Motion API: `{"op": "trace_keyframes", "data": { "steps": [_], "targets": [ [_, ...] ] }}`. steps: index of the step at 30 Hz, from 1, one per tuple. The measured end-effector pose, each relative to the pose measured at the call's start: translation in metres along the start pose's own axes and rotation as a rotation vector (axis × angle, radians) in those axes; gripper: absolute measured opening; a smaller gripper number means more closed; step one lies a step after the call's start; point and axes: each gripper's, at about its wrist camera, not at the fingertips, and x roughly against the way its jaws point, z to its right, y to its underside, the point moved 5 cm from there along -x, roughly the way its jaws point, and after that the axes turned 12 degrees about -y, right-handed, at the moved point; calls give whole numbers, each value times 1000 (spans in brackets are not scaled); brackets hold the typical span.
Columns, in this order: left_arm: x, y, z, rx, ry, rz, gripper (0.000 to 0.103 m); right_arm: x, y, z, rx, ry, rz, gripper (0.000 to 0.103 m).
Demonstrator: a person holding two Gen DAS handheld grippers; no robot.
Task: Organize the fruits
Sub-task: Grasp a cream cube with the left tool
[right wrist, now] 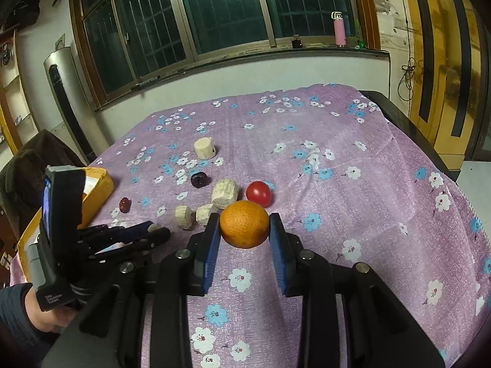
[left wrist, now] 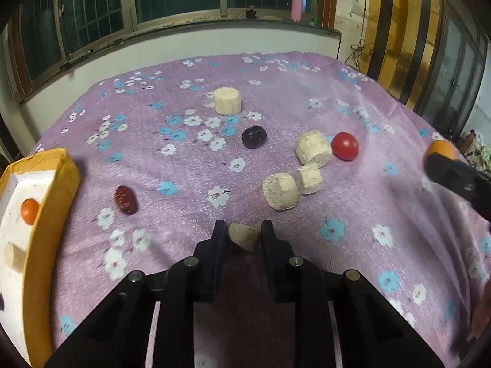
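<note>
Only the left view shows left jaws pinching a pale chunk (left wrist: 244, 236); right jaws grip an orange (right wrist: 244, 228).

The left gripper (left wrist: 244, 234) pinches a pale chunk (left wrist: 244, 236); the right gripper (right wrist: 245, 227) clamps an orange (right wrist: 244, 224).

**Cloth, cork-like chunks, glossy fruit**

The cloth (right wrist: 353, 214) looks soft, matt and slightly fuzzy. Pale chunks (left wrist: 313, 148) look rough and fibrous. The tomato (left wrist: 345, 146) is smooth and glossy; the orange (right wrist: 244, 228) is dimpled. Gripper pads (right wrist: 211, 251) look ribbed, matt.
</note>
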Motion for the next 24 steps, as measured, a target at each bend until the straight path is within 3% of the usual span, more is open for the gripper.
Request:
{"op": "trace_keyframes", "data": {
  "steps": [14, 20, 24],
  "targets": [
    [70, 37, -34, 41, 33, 46, 22, -2, 3, 5, -17, 52, -32, 33],
    [78, 73, -53, 50, 15, -15, 22, 21, 18, -31, 6, 8, -52, 33],
    [81, 88, -66, 63, 14, -35, 22, 22, 49, -55, 38, -13, -114, 33]
  ]
}}
